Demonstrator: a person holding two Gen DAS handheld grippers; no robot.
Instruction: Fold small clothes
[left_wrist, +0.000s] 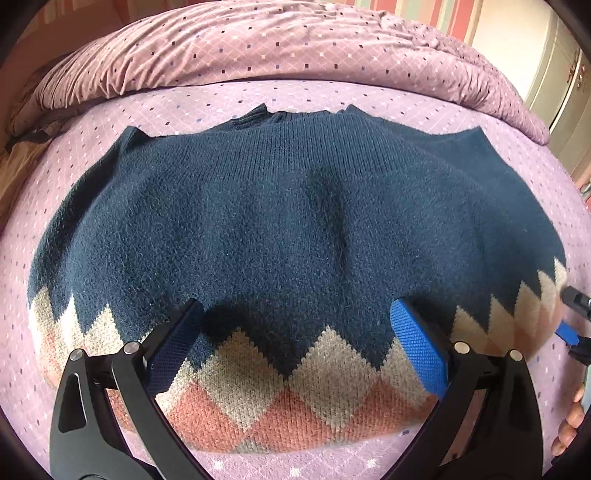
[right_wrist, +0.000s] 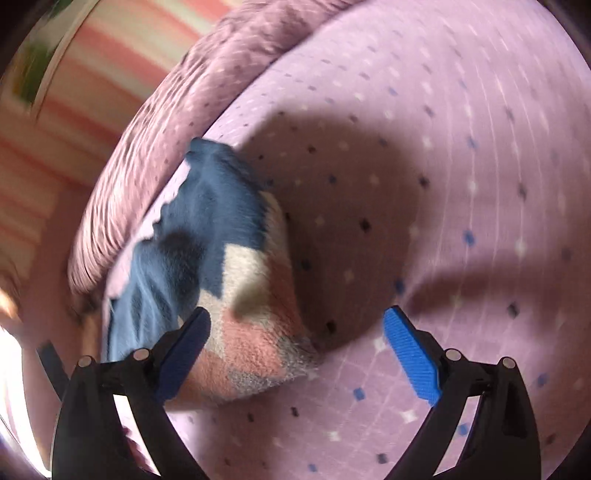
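Nearest the left wrist camera, the left tongs (left_wrist: 295, 343) stood spread wide above the patterned hem of the sweater (left_wrist: 295, 221), their blue pads (left_wrist: 419, 347) clear of the knit and pinching nothing. That stance probably suited a reach for the hem, since the garment looked already narrowed, with both sides tucked under, and a fold from hem toward collar seemed the likely remaining step. At the sweater's right edge the tip of the right tongs (left_wrist: 570, 321) showed only partly, cut off by the frame, beside the fingers of a hand (left_wrist: 570, 424).

From the right wrist view, the right tongs (right_wrist: 295, 350) were likewise spread, empty, with the sweater's hem corner (right_wrist: 255, 332) lying just beside the left pad; whether that pad touched the knit could not be told through the blur. The wide stance fitted a release or a fresh approach.

Beyond the hem, the sweater lay flat on the bed (left_wrist: 207, 107), collar farthest away. Behind the collar rose a rumpled quilt (left_wrist: 258, 48). The sleeves were hidden, presumably folded beneath. Past the quilt, striped wall and pale cabinet were too distorted to read.
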